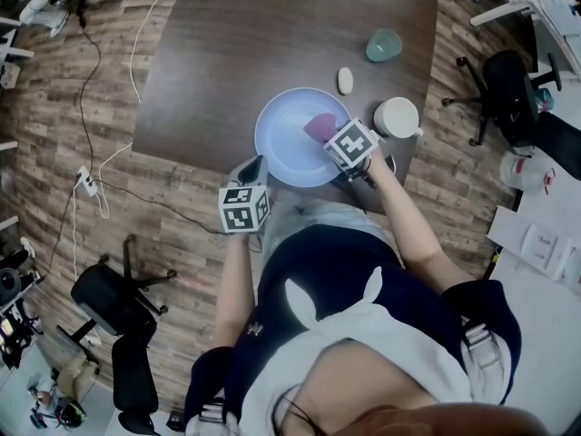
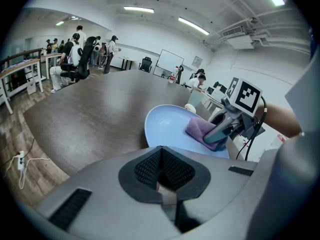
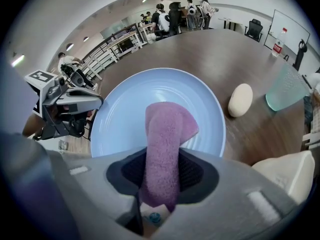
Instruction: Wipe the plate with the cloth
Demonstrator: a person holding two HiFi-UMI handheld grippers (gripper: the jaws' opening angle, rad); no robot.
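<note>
A pale blue plate [image 1: 283, 143] sits at the near edge of the dark wooden table [image 1: 272, 34]. My right gripper [image 1: 327, 134] points steeply down over the plate's right half, shut on a purple cloth [image 1: 319, 124]. In the right gripper view the cloth [image 3: 165, 129] runs up between the jaws of that gripper [image 3: 162, 156] and folds onto the plate [image 3: 125, 109]. My left gripper [image 1: 251, 168] hovers just off the plate's near-left rim. Its jaws [image 2: 160, 151] meet at the tips with nothing between them, and the plate [image 2: 165, 126] lies beyond them.
A white mug [image 1: 397, 117] stands right of the plate, a white oval object [image 1: 345, 80] behind it and a teal glass [image 1: 384, 44] farther back. The table's near edge is against the person's body. A black office chair [image 1: 118, 307] and cables [image 1: 91, 184] are on the floor at left.
</note>
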